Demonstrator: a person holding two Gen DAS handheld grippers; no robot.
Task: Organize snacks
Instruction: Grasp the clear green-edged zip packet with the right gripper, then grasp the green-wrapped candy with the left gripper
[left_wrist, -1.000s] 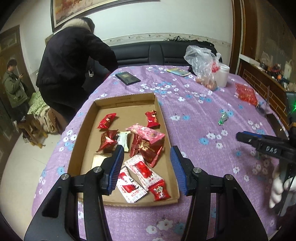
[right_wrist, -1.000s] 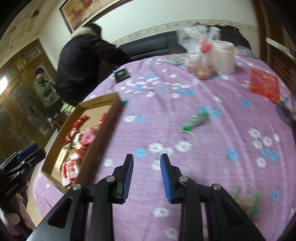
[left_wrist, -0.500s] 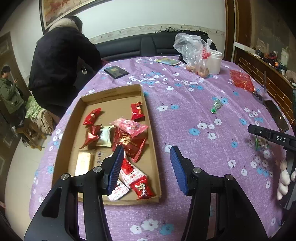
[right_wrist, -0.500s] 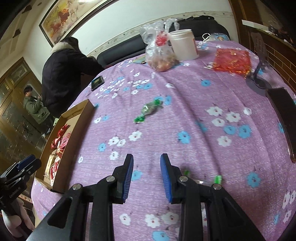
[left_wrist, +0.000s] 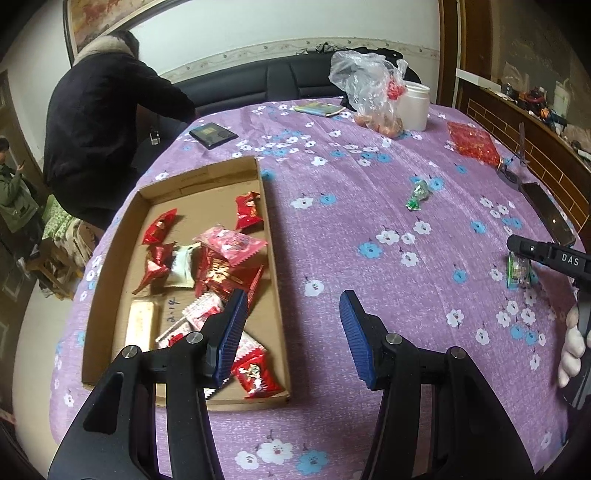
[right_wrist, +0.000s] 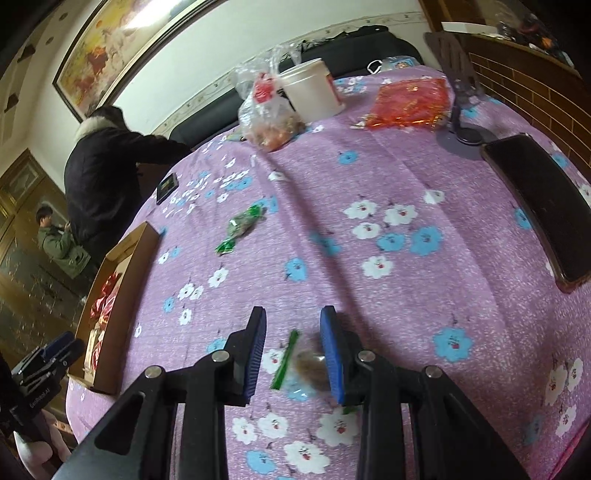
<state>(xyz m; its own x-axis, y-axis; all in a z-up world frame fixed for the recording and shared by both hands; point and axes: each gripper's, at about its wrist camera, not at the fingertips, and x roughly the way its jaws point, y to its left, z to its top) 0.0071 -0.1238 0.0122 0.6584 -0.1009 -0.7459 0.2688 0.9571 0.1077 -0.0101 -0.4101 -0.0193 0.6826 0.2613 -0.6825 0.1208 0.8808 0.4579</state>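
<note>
Right of the cardboard tray (left_wrist: 275, 236) of red snacks, the right gripper (right_wrist: 293, 345) straddles a green-ended candy (right_wrist: 308, 365) without pinching it, while the left gripper (left_wrist: 291, 332) hangs open and empty over the tray's near corner.

Right tongs (right_wrist: 291, 350) low over counter (right_wrist: 406, 295), purple floral cloth. Jaws apart, straddling green-ended wrapped candy (right_wrist: 308, 363); candy blurred, pads look clear of it, not gripping. Second green candy (right_wrist: 242, 227) lies farther out, well apart. Cardboard tray (right_wrist: 125, 273) at left edge holds red wrappers. Far side: plastic bag (right_wrist: 266, 110), white tub (right_wrist: 314, 90) just beside it, red packet (right_wrist: 410, 99). Dark phone (right_wrist: 539, 199) at right. Left tongs (right_wrist: 48, 360) at lower left.
</note>
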